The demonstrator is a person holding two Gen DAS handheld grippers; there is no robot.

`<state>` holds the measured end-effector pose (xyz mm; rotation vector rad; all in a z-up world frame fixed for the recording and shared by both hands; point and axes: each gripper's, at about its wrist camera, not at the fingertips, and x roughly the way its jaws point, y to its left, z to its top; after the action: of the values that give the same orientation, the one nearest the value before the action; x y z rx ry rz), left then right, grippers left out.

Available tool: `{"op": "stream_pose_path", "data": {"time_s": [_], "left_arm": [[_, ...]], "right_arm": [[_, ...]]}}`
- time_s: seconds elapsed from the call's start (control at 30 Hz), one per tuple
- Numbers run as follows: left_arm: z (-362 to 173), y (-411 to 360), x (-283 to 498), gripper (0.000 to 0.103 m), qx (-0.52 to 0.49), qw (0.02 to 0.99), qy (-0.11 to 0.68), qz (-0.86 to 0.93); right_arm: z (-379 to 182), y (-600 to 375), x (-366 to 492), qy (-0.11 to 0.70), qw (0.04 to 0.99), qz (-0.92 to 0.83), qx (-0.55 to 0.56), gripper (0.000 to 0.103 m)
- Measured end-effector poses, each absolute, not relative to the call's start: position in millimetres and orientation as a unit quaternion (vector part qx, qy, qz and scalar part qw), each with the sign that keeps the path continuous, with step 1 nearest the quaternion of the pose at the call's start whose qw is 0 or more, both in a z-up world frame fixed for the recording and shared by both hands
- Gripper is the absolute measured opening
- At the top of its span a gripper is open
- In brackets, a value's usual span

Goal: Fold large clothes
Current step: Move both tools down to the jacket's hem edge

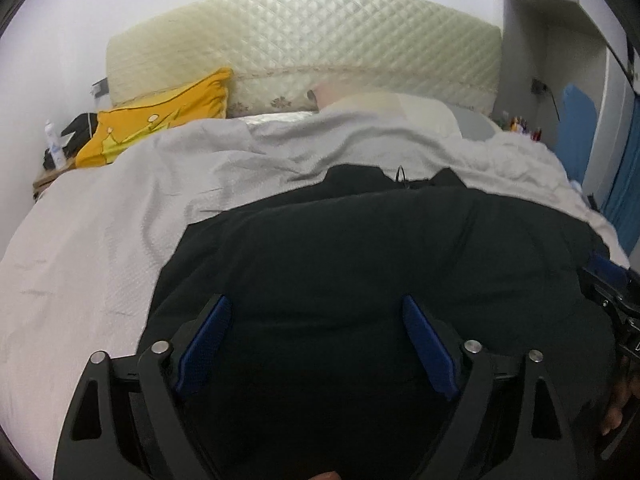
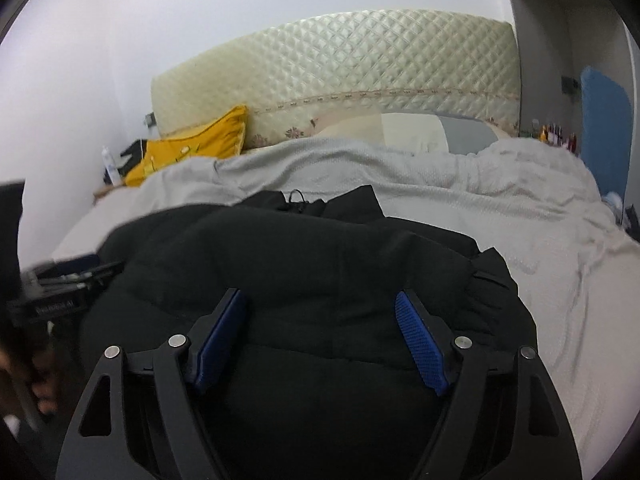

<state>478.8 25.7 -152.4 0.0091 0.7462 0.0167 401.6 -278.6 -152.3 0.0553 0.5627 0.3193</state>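
Observation:
A large black padded garment (image 1: 380, 248) lies spread on the grey bedspread (image 1: 120, 216), its collar and drawstring toward the headboard; it also shows in the right wrist view (image 2: 304, 256). My left gripper (image 1: 318, 312) is open, its blue pads apart just above the garment's near part. My right gripper (image 2: 322, 308) is open too, jaws wide over the same garment. Each gripper shows at the edge of the other's view: the right one in the left wrist view (image 1: 616, 304), the left one in the right wrist view (image 2: 60, 280).
A quilted cream headboard (image 1: 304, 44) stands at the far end. A yellow pillow (image 1: 160, 120) lies at the back left by a small side table with a bottle (image 1: 54, 144). Pale pillows (image 2: 416, 130) sit at the back. A blue board (image 2: 604, 120) leans at the right.

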Motion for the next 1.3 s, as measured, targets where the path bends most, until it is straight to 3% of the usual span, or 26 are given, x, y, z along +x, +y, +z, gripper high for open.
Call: {"op": "stream_pose_path", "data": {"time_s": [0.43,0.6,0.67,0.77,1.0,1.3], "left_arm": [[-180.3,19.5,491.8,0.093,0.017,0.928,0.372,0.014],[-155.7,21.1,469.8,0.093,0.047,0.926,0.374,0.026],[-134.1,24.8,451.2,0.093,0.061,0.933,0.353,0.026],[-114.8,41.5,425.2,0.093,0.067,0.937,0.341,0.030],[-140.3,95.9,392.7,0.093,0.013,0.919,0.390,0.050],[-192.4,109.8,401.2,0.093,0.061,0.891,0.439,0.093]], "right_arm": [[-193.2,-269.8,419.4,0.295,0.943,0.152,0.026,0.077],[-170.3,-283.9,398.4,0.283,0.942,0.175,0.033,0.077],[-153.6,-298.4,378.2,0.245,0.952,0.180,0.041,0.084],[-133.9,-321.2,351.9,0.232,0.956,0.180,0.025,0.087],[-155.8,-383.5,332.4,0.304,0.944,0.123,0.044,0.089],[-205.2,-412.8,341.2,0.386,0.918,0.085,0.037,0.094]]}}
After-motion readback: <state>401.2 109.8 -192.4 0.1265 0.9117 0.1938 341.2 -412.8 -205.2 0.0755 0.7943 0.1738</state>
